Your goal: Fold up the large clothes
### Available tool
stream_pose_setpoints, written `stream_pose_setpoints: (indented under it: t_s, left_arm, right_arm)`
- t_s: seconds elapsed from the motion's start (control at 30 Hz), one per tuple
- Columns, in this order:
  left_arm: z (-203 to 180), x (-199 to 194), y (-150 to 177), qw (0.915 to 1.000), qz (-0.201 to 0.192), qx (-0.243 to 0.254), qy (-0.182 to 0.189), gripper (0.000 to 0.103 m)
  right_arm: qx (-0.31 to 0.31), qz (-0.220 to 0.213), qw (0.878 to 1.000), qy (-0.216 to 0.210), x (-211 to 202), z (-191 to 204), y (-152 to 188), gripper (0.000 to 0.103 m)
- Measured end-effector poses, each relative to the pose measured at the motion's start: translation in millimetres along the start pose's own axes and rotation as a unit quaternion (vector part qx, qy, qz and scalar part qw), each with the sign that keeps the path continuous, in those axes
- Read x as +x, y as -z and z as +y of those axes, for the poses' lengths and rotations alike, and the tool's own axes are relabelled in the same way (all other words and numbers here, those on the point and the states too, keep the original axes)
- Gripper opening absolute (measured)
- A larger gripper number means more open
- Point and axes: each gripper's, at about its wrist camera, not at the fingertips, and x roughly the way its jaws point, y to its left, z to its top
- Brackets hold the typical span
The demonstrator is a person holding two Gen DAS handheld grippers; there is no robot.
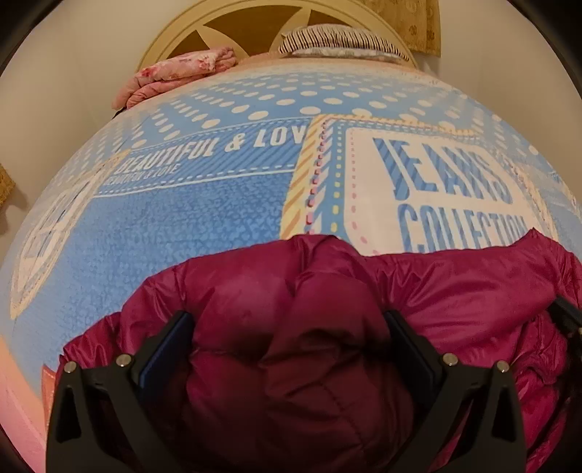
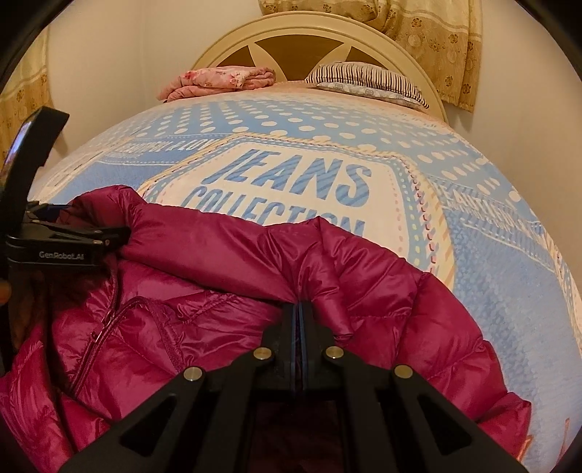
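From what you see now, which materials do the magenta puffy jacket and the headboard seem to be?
The magenta puffy quilted jacket: probably thin glossy nylon over padding, judging by its sheen and stitched puffs. The cream arched headboard: seemingly painted wood, smooth and matte, with brown inset panels.

Jacket lies on bed; pillow and seemingly a blanket behind.

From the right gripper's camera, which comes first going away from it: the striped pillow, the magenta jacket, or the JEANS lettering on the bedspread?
1. Magenta jacket, clamped in the right gripper.
2. JEANS lettering, mid-bed.
3. Striped pillow, far right by the headboard.
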Motion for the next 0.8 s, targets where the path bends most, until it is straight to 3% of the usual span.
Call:
stream_pose_setpoints:
  t_s: [0.23, 0.4, 0.57, 0.7, 0.8]
  left_arm:
    - [6, 4, 0, 0.9998, -0.005, -0.013, 0.016, 0.103]
    - [5, 5, 0, 0.9997, -0.007, -0.015, 0.019, 0.103]
    - [10, 2, 1, 0.9990, -0.007, -0.021, 0.038, 0.103]
    - [22, -18, 1, 0.9963, -0.027, -0.044, 0.069, 0.103]
    - [26, -44, -2, 0.9925, -0.063, -0.055, 0.089, 0.103]
  right_arm:
    - [0.085, -0.071, 0.993, -0.033, -61, -10, -19, 0.002]
    - [0.095, -0.034, 0.993, -0.054, -31, 6, -52, 0.002]
    - [0.116, 0.039, 0.991, -0.063, 24, 4, -26, 0.002]
    - [0.163, 0.015, 0.980, -0.117, 26, -13, -7, 0.002]
    - [0.161, 0.013, 0.980, -0.113, 27, -10, -6, 0.001]
